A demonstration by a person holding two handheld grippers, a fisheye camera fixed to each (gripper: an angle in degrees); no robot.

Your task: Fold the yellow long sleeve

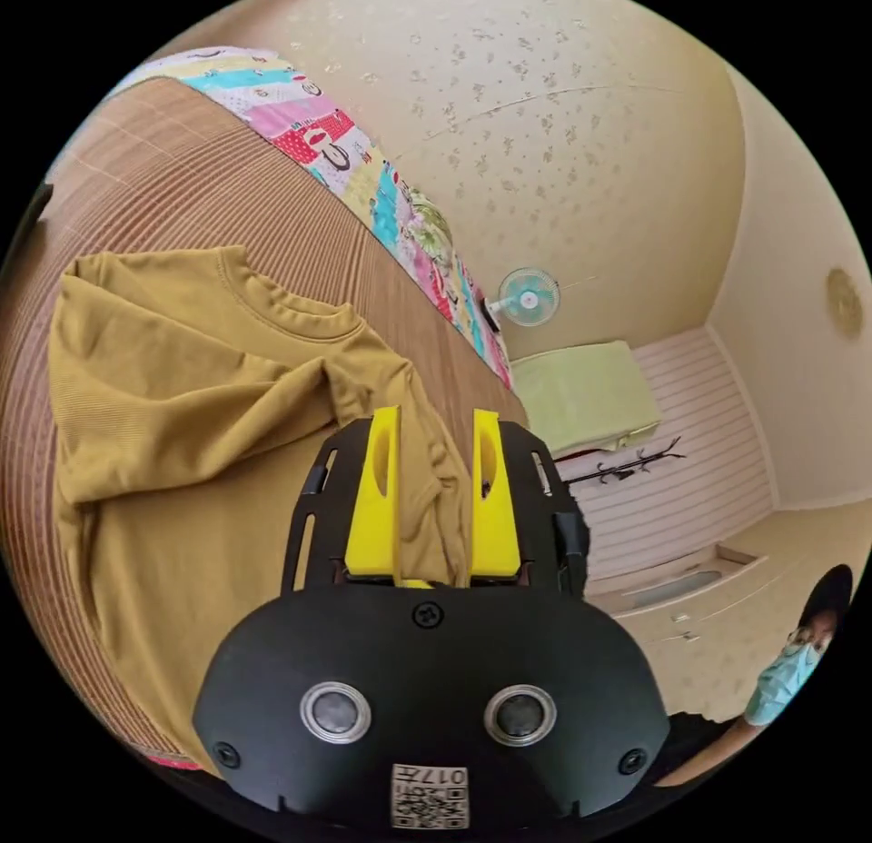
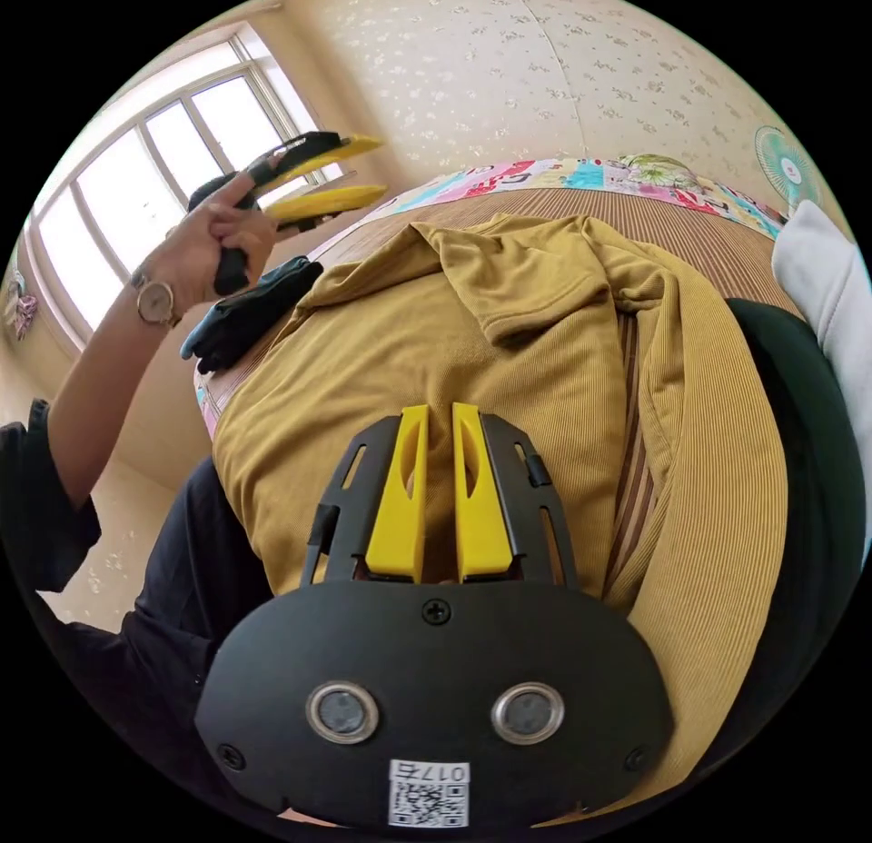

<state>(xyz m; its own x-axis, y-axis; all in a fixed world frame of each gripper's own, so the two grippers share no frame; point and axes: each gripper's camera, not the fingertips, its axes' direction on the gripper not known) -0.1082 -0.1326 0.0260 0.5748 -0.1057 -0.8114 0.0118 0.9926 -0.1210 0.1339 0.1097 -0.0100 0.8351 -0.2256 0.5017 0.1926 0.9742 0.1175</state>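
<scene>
A wide brown ribbed mat (image 1: 300,243) covers a bed, edged at its far side by a bright patchwork quilt (image 1: 363,166). On the mat lies the yellow long sleeve (image 1: 191,407), a mustard top spread loosely with its round neckline toward the quilt, one sleeve flopped across the chest and the cloth bunched and creased. In the right gripper view the same top (image 2: 436,371) lies rumpled, a long sleeve trailing down one side over a dark garment (image 2: 817,480). The left claw (image 1: 434,502) hangs over the top with its yellow jaws apart and a rope of sleeve cloth lying between them; whether they press on it is hard to tell. In the right gripper view this claw (image 2: 345,173) appears raised in the person's hand (image 2: 213,243), jaws apart. The right claw (image 2: 439,493) hovers low over the body of the top, jaws nearly together with only a narrow gap, gripping nothing. The fold seems barely begun: the next move likely calls for smoothing the top flat. The hem is hidden behind the claw housings
</scene>
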